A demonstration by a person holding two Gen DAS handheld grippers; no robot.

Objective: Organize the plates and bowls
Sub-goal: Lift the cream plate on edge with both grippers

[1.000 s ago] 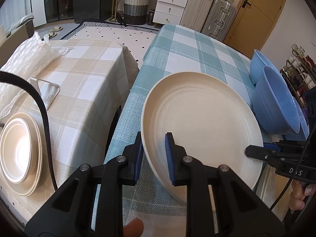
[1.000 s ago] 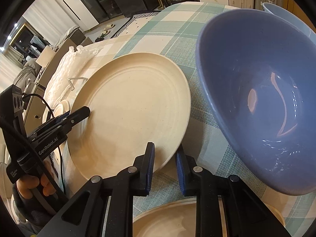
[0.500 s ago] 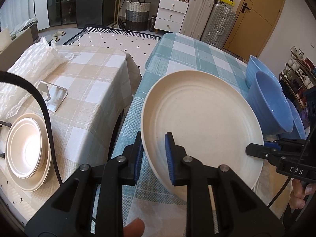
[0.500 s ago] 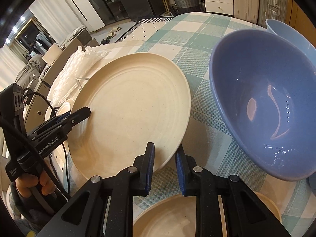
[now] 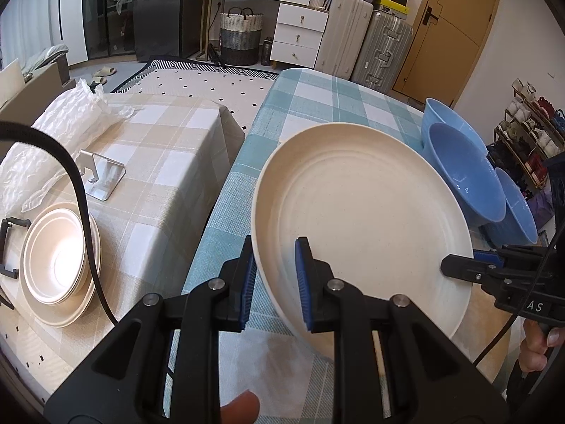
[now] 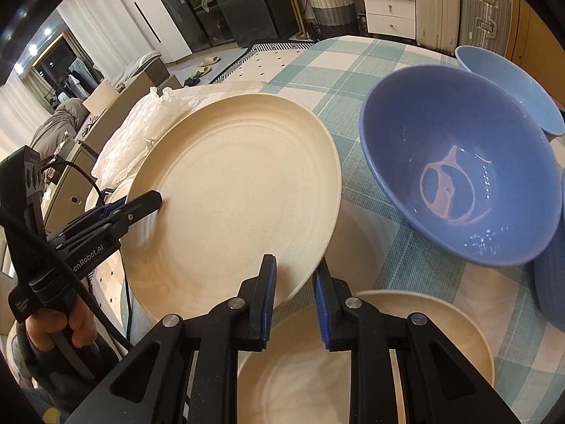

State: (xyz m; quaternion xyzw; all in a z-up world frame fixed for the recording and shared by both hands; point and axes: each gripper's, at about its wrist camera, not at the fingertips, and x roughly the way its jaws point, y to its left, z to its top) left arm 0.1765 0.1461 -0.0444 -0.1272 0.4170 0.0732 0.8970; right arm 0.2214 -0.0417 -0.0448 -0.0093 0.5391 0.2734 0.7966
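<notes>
Left wrist: left claw (image 5: pixel 273 279) and right claw (image 6: pixel 295 298) are gripping plate (image 5: pixel 363 226) by opposite rims; stiff, light, slippery, likely breakable.

The left wrist view is bright and even, with soft shadows. The right wrist view is warmer and dimmer, with a blown-out window at the far left and glare inside the blue bowl (image 6: pixel 459 183). Both views are sharp, bend strongly at the edges and have dark corners
</notes>
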